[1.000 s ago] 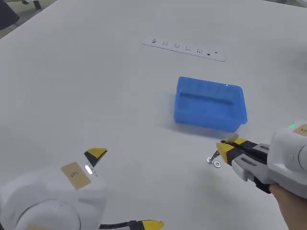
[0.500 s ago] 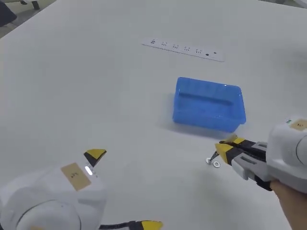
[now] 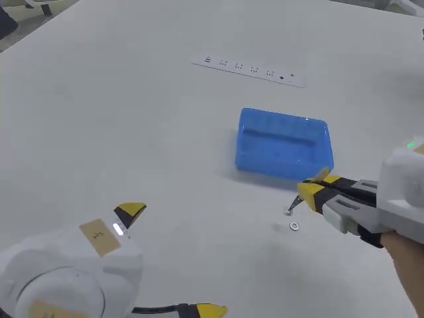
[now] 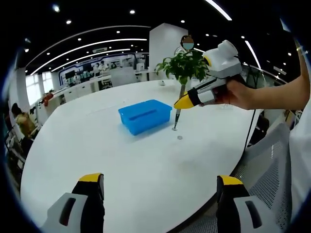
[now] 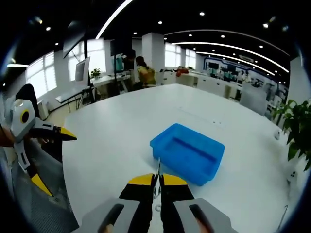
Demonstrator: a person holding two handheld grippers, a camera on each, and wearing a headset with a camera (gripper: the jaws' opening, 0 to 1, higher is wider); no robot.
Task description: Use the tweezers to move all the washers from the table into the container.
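Observation:
The blue container [image 3: 285, 147] stands right of centre on the white table [image 3: 132, 119]. My right gripper [image 3: 310, 190] hovers just in front of it, shut on the thin tweezers [image 3: 295, 203]. The tweezers slant down to the left with their tip lifted off the table. A small grey speck at the tip looks like a washer, though I cannot be sure. One washer [image 3: 294, 226] lies on the table below the tip. My left gripper [image 3: 169, 262] is open at the near left, nothing in it. The left gripper view shows the container [image 4: 145, 115], tweezers [image 4: 176, 119] and washer [image 4: 180, 138].
A white power strip [image 3: 250, 69] lies across the table behind the container. In the right gripper view, the container [image 5: 187, 151] sits just beyond the tweezers [image 5: 158, 167], and the left gripper [image 5: 29, 141] shows at the left. People and desks stand far behind.
The right gripper has risen and moved slightly toward the container, lifting the tweezers' tip off the table. Two washers lay by the tip before; one lies there now. The left gripper has stayed put.

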